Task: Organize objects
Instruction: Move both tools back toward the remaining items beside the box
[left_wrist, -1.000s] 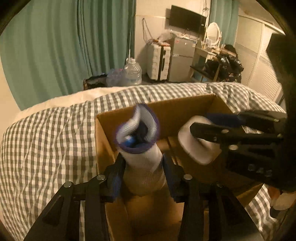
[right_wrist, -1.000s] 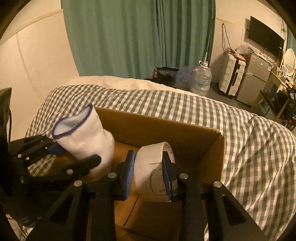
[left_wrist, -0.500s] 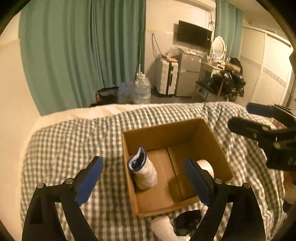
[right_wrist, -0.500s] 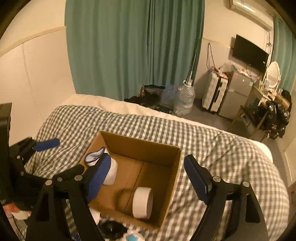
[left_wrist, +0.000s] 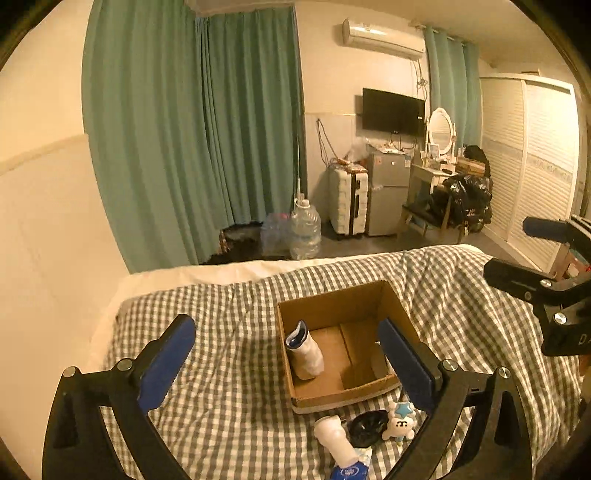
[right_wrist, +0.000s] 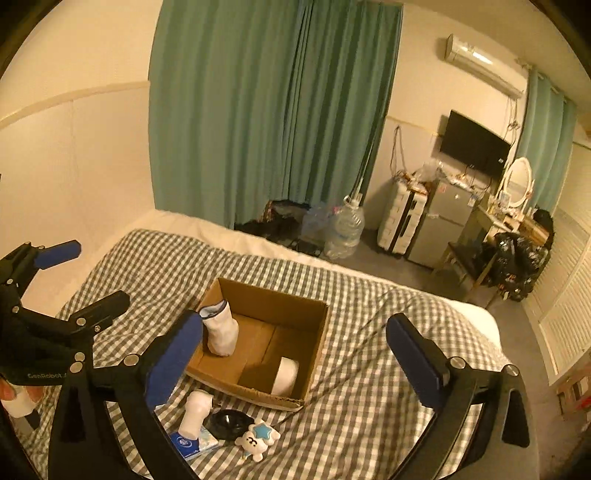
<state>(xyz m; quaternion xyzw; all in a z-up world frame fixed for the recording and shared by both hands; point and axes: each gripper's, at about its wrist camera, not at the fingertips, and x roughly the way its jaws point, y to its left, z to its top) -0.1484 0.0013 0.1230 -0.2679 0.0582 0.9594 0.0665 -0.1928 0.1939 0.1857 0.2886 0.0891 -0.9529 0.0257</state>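
An open cardboard box (left_wrist: 332, 302) (right_wrist: 273, 295) rests on the checked bed cover. Inside, a white sock with a blue rim (left_wrist: 304, 354) (right_wrist: 221, 332) stands at the left and a white tape roll (right_wrist: 284, 374) at the right front corner. My left gripper (left_wrist: 282, 326) hovers high above and behind the box, its jaws opening with nothing between them. My right gripper (right_wrist: 293, 323) hangs beside it, its jaws opening too and empty. In front of the box lie a white bottle (right_wrist: 197, 410), a black dish (right_wrist: 229, 421) and a star toy (right_wrist: 256, 439).
A blue packet (right_wrist: 188, 441) lies under the bottle. A pale wall runs along the bed's left side. Beyond the bed stand a big water bottle (left_wrist: 304, 232), a white suitcase (left_wrist: 349, 201), a small fridge (left_wrist: 388, 192) and green curtains.
Both grippers let go, the left of the sock and the right of the tape roll, opened wide, then rose and drew back. Sock and roll stay in the box.
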